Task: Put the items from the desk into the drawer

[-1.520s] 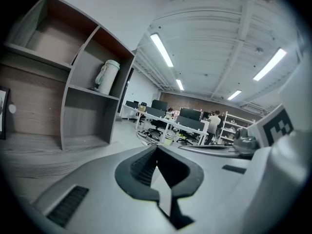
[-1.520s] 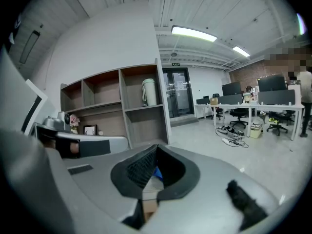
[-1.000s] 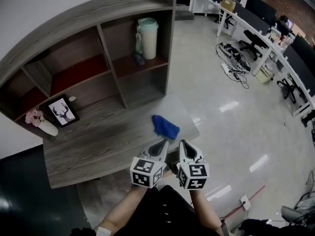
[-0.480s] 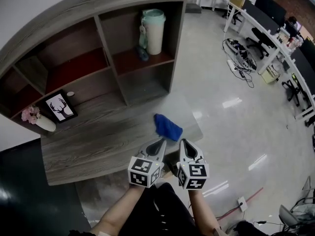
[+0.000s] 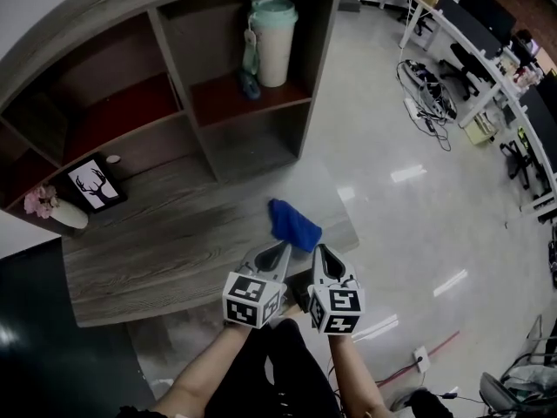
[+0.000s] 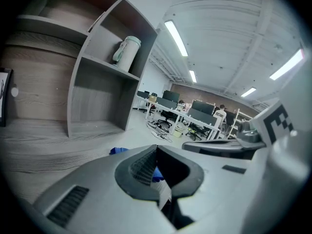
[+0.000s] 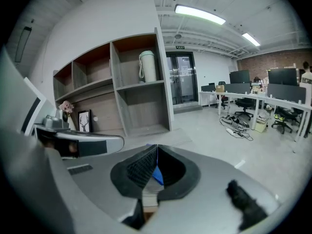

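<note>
Both forearms (image 5: 213, 368) reach forward; left gripper (image 5: 281, 248) and right gripper (image 5: 318, 251) sit side by side, tilted downward, fingers (image 7: 141, 167) pressed together, empty.

Your head camera is looking steeply down on the table (image 5: 174, 251) from above your arms. The cameras on your left tongs (image 5: 280, 251) and right tongs (image 5: 320, 252) are riding low, facing along their jaws across it. All three are sharing the blue cloth (image 5: 292, 222) and shelf unit (image 5: 174, 85).
</note>
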`<state>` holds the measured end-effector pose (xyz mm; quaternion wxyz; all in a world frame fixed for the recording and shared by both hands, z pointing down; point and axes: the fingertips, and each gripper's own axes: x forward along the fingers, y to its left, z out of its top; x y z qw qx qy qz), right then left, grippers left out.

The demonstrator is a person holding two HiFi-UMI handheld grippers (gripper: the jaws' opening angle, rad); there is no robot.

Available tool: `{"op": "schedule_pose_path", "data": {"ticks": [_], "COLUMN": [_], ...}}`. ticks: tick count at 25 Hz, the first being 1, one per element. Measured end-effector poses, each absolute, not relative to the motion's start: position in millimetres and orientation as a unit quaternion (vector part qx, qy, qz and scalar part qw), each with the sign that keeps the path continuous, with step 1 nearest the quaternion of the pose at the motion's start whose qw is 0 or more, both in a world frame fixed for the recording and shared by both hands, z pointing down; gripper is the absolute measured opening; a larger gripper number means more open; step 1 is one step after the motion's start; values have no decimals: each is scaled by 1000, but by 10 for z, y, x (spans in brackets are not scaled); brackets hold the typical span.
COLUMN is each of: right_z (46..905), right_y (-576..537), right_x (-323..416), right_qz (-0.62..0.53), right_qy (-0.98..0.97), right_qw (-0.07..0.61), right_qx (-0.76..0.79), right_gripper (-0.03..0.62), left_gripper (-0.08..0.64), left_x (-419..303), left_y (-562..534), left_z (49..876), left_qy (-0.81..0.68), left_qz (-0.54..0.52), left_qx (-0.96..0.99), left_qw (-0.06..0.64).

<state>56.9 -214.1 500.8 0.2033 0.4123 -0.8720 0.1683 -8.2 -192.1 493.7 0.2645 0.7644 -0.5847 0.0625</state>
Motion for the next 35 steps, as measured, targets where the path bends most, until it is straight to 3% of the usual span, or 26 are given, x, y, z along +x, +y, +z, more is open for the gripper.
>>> {"op": "schedule_pose_path", "data": {"ticks": [25,26,28,35], "right_z": [5553,5556,5587,5615], "right_y": [-2518,-2531,-2547,-2681], "right_x": [24,14,-4,7], "right_qz": [195,197,200,205], "right_qy": [-874,-873,-871,-852], "right_qw": [268,269,278,282], "right_qx": [355,355,354,390], "right_gripper": [15,28,129,235], "left_gripper": [11,11,11,11], "left_x": [-411,-421,-451,-550], "left_y": [-2297,-2297,-2301,-2301], "left_z": [5400,5410,5431,5466], "left_qy": [-598,-598,-600,-609], "left_qz": [63,64,64,58], "left_qx": [743,742,740,731], "left_qw": [294,296,298,303]}}
